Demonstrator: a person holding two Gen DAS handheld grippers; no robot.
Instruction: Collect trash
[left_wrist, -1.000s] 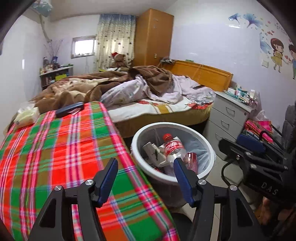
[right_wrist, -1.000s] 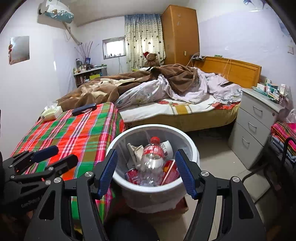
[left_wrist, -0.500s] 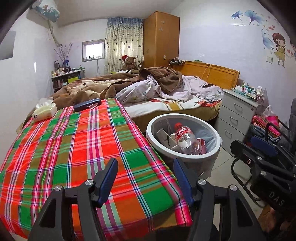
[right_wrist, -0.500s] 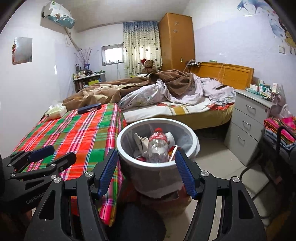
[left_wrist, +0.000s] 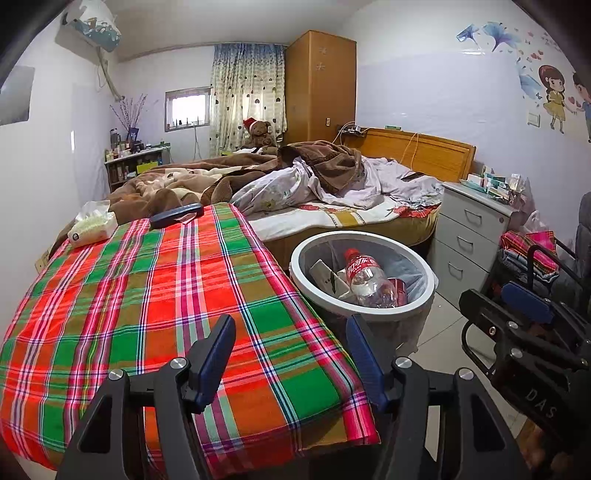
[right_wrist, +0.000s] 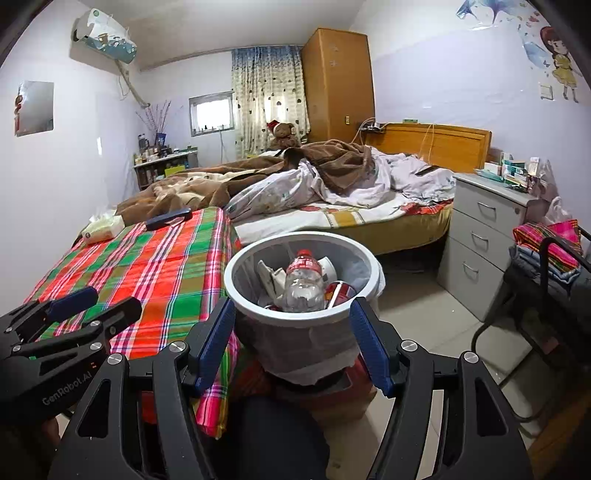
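Plaid-covered table (left_wrist: 155, 295), white trash bin (left_wrist: 413, 314) beside it, unmade bed (left_wrist: 332, 206) behind

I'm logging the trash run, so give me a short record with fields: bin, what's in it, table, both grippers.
bin: white, round, on the floor beside the table
contents: clear bottle, red can, white carton
table: plaid cloth; tissue pack and dark case at far end
left gripper: open, empty
right gripper: open, empty
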